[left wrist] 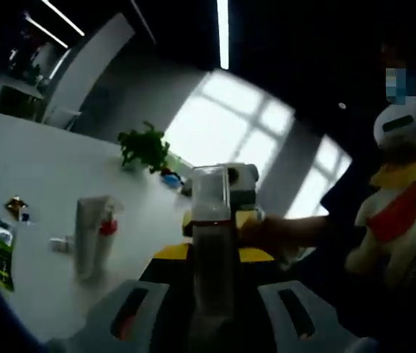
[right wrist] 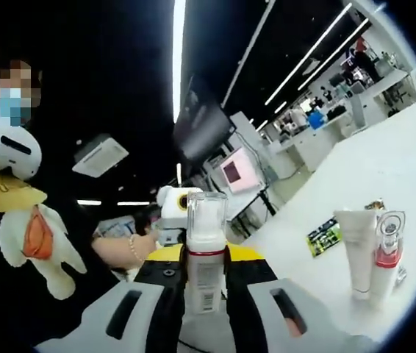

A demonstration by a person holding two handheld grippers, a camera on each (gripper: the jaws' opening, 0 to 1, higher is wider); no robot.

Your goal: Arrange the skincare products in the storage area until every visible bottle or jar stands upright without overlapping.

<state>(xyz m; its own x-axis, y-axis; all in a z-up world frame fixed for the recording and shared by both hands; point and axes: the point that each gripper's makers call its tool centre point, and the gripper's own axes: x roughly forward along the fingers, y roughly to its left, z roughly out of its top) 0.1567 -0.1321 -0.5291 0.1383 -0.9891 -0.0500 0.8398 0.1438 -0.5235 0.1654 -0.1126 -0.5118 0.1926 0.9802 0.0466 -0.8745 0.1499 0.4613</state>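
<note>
Both tongs point(left wrist: 212, 309) point(right wrist: 204, 309) clamp 1 bottle point(right wrist: 206, 250) upright between them, above desk point(right wrist: 399, 169). Rigid, light, slippery plastic; grip mid-body, not clear cap. 2 tubes point(right wrist: 370, 250) stand on desk.

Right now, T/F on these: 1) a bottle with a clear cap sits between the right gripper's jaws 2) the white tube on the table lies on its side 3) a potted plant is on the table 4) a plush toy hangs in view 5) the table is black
1) True: the clear-capped bottle stands between the right gripper jaws.
2) False: the white tube stands upright beside the red-collared bottle.
3) True: potted plant at the far edge.
4) True: plush toy.
5) False: the table is white.
</note>
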